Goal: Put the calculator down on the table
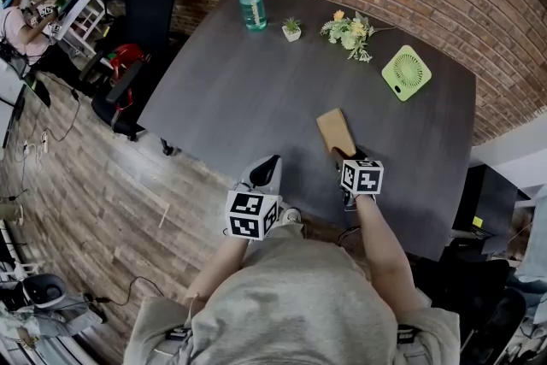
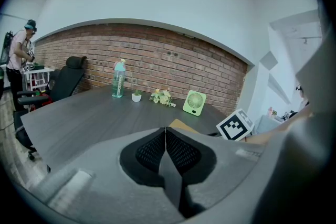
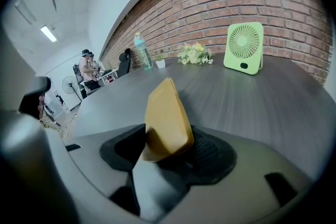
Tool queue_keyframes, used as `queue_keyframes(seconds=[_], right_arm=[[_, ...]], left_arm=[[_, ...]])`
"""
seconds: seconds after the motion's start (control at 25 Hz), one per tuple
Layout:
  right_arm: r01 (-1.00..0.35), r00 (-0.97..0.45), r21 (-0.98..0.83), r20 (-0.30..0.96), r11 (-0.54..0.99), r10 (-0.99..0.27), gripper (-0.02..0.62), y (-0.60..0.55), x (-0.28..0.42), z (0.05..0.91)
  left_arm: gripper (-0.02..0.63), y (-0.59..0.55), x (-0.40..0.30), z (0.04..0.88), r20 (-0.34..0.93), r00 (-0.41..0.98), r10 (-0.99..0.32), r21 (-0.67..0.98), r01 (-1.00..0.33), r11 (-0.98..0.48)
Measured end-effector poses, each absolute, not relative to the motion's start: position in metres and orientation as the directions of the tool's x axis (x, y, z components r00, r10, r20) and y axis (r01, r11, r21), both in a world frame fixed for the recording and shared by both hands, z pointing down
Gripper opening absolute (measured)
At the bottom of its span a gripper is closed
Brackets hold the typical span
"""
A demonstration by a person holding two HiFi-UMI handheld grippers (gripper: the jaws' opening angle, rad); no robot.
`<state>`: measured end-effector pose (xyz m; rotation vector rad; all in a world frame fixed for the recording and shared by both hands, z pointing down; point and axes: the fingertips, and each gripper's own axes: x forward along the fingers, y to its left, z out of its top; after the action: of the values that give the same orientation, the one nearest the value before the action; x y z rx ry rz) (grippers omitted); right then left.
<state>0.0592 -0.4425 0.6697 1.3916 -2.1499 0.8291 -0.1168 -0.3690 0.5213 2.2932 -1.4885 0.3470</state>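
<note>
Showing as a smooth tan slab with rounded corners, the calculator [image 1: 335, 131] sits low on the dark, wood-grained table [image 1: 256, 90], right of centre in the head view. Its near end is hidden by the right gripper [image 1: 349, 158], no keys can be made out, and whether it lies fully flat is unclear. In the right gripper view it stands tilted between wide-spread jaws, against the right meshed black pad, with a gap at the left. The left gripper [image 2: 166, 131] has its pads closed together, empty.
</note>
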Motion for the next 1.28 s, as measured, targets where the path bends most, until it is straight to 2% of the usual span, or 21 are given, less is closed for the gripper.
queue_keyframes(seconds=[0.52,0.68,1.28], right_arm=[[-0.945,-0.324,-0.199,0.654,0.258,-0.683,0.288,-0.447,0.074,0.671],[-0.951,-0.299,-0.148,0.655,0.27,-0.694,0.288,-0.448,0.075,0.669],[-0.949,-0.308,-0.169,0.672,0.265,-0.674,0.282,-0.43,0.078,0.659]], left_arm=[[0.02,-0.368,-0.116,0.521,0.407,0.404,-0.819,0.177,-0.915,-0.364],[0.02,-0.365,-0.116,0.52,0.405,0.401,-0.822,0.175,-0.916,-0.361],[0.02,-0.345,-0.108,0.513,0.395,0.395,-0.83,0.179,-0.919,-0.352]])
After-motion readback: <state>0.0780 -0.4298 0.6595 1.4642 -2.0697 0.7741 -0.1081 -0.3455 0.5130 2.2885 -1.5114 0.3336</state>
